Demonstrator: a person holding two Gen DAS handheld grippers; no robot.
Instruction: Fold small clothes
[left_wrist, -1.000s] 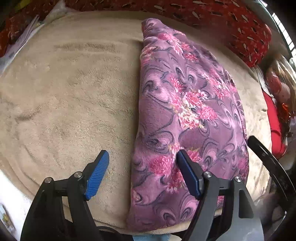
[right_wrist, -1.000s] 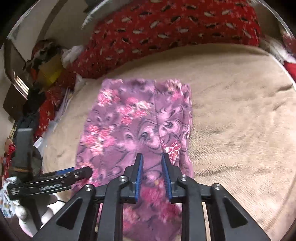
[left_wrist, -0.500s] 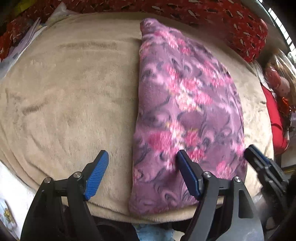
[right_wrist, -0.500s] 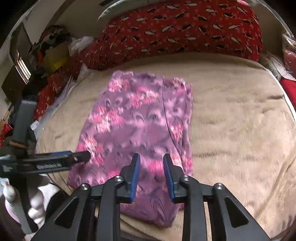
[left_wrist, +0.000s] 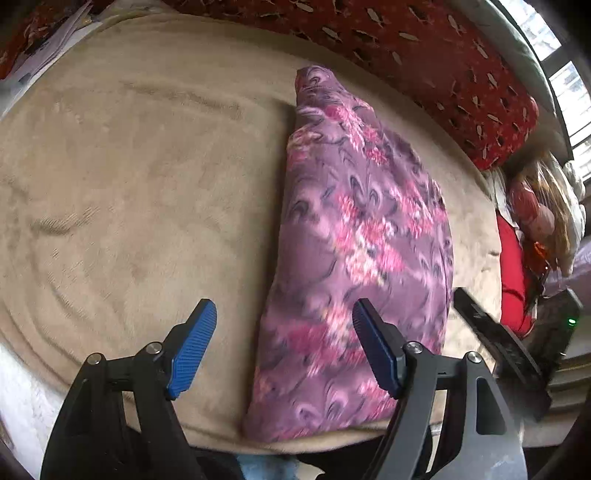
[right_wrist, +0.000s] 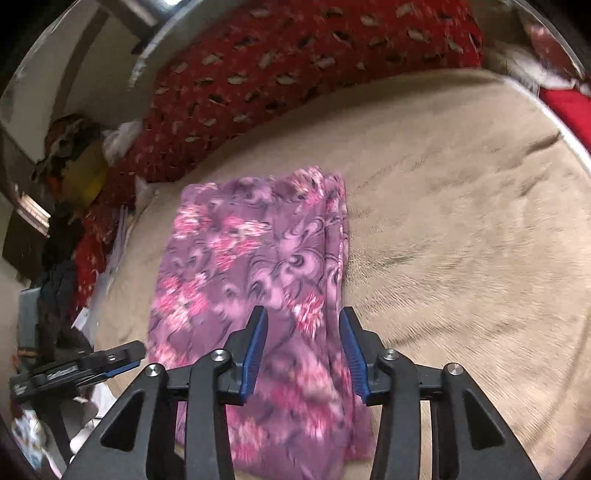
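The right gripper (right_wrist: 302, 352) has just been opening its jaws; they stand partly apart above the near end of the purple floral garment (right_wrist: 255, 280), pads clear of the cloth, nothing held. The left gripper (left_wrist: 284, 350) is wide open and empty, one finger over the garment's left edge, the other over the beige blanket (left_wrist: 140, 192). The garment lies as a long folded strip on the blanket, its near end at the bed's near edge, its far end toward the red patterned bolster (right_wrist: 295, 74). The risk, as I judge it: a pinch taking only the top layer would pull the strip's earlier fold open, and a grab low at the near edge could catch the plush blanket too.
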